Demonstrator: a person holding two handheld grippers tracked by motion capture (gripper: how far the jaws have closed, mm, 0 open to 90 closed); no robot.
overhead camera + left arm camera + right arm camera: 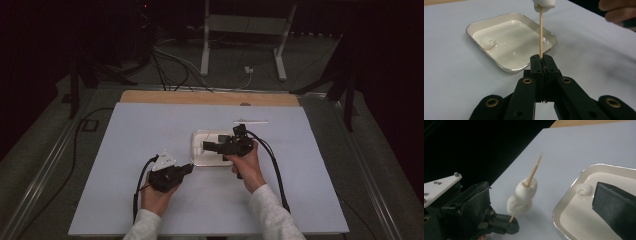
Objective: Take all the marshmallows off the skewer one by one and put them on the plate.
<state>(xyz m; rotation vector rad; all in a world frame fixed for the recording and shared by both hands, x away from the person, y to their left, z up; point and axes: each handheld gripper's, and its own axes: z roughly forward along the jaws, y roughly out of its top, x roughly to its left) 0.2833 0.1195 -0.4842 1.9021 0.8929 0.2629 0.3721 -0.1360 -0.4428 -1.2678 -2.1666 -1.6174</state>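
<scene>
My left gripper is shut on the lower end of a wooden skewer, which it holds upright just left of the tray. Two white marshmallows are threaded on the skewer, one above the other, and its bare tip sticks out above them. A shallow white tray with a metal rim lies at mid-table and holds one small marshmallow. Over the tray my right gripper stands open with nothing between its fingers. One black finger hangs above the tray floor.
The tray rests on a pale blue mat that covers the table. A thin pale stick lies on the mat beyond the tray. The table's wooden back edge borders a dark floor with cables and stand legs.
</scene>
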